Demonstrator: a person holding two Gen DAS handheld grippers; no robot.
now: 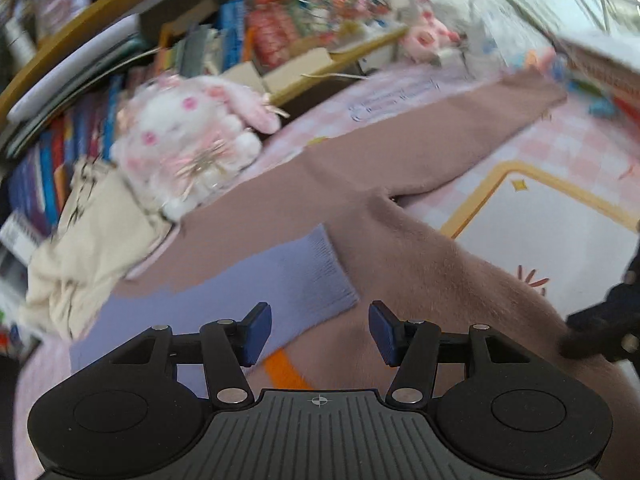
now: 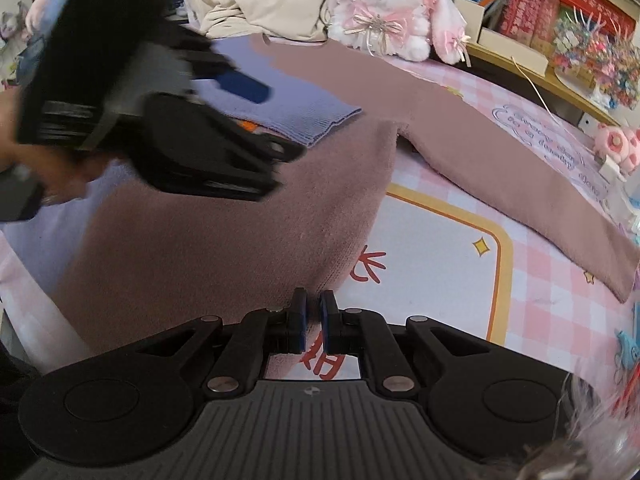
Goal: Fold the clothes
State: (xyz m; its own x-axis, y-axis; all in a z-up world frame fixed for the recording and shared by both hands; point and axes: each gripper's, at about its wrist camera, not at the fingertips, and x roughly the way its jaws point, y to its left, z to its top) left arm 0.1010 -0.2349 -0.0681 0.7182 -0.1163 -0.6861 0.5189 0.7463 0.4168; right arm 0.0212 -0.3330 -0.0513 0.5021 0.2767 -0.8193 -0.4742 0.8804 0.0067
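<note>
The left gripper hangs with its blue pads spread wide and nothing between them, above the mauve sweater where the lavender cuff of a folded-in sleeve lies across the body. Taking the plush rabbit as landmark, the sweater is spread on the pink checked mat just in front of it, shoulders nearest the rabbit and hem toward the cameras. Its other sleeve runs out long and straight, away from the rabbit to the right. A cream garment is heaped left of the rabbit. The right wrist view shows what the left one cuts off: the right gripper has its pads nearly pressed together at the sweater's lower corner, though whether fabric is caught between them cannot be told. It also shows the left gripper from outside, blurred, over the cuff, and the rabbit sharply.
</note>
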